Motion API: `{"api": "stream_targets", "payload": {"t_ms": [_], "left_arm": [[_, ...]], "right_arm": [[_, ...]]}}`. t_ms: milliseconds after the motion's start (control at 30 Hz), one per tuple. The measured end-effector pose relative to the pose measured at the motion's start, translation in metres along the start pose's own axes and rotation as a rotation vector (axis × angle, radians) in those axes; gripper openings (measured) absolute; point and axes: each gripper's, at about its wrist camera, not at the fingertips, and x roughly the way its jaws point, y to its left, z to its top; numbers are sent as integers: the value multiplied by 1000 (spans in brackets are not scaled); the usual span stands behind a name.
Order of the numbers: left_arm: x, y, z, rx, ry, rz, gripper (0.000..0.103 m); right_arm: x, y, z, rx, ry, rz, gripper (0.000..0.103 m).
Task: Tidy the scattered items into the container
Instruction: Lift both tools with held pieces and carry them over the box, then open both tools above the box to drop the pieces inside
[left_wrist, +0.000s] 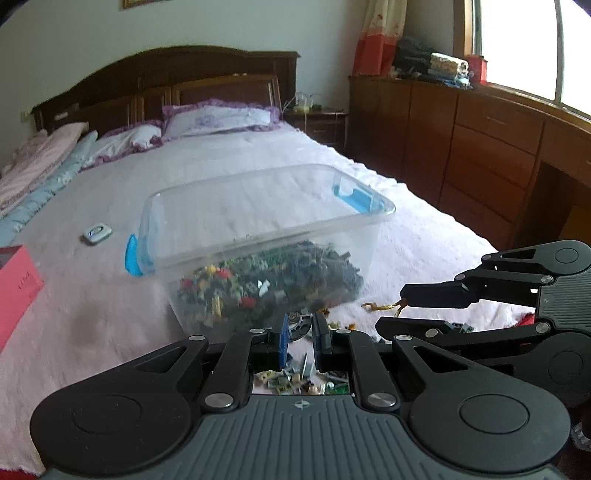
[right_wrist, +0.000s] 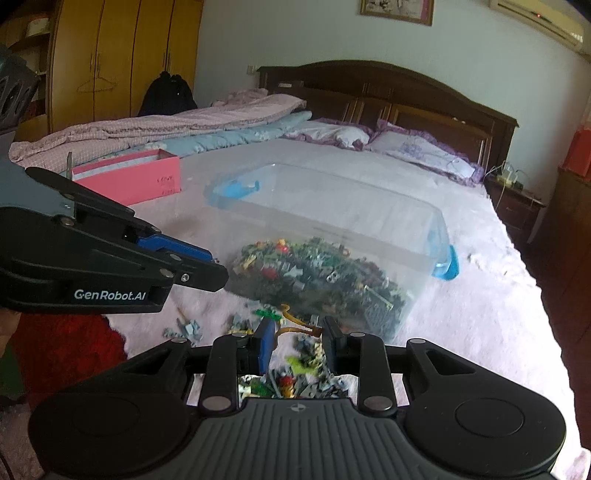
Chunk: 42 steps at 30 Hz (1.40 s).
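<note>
Small toy pieces (right_wrist: 299, 354) lie scattered on the pink bedspread (left_wrist: 92, 314) just before the clear container (left_wrist: 258, 229), itself part filled, while the left gripper (left_wrist: 300, 332) hovers over them narrowly parted around a grey piece and the right gripper (right_wrist: 298, 332) stands somewhat wider, empty.

Bricks (right_wrist: 314, 280) in bin (right_wrist: 436, 221); box (right_wrist: 147, 181) left.

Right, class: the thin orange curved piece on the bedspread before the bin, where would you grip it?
Grip the orange curved piece at its mid-span, coming straight down from above with the fingers across its thin width. It lies flat on the soft bedspread, and its hooked ends would likely slip.
</note>
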Motion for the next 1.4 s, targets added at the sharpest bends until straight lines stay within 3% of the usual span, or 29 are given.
{"api": "stream_targets", "payload": {"t_ms": [633,833,1133,1233,1400], "left_arm": [[9,16,53,33,-87,44,15],[31,26,73,45,-96,42,15],[77,40,94,57,-77,57,16],[87,44,96,50,-54,52,23],[84,47,88,29,-61,81,50]], "right_arm": [[12,-21,55,-34,-99,-5,30],[23,-32,76,-35,-129,-6,30],[76,-59,100,9,-110,-31,30],[96,-63,102,21,-91,-41,31],[113,-64,99,30,-67,-56,31]]}}
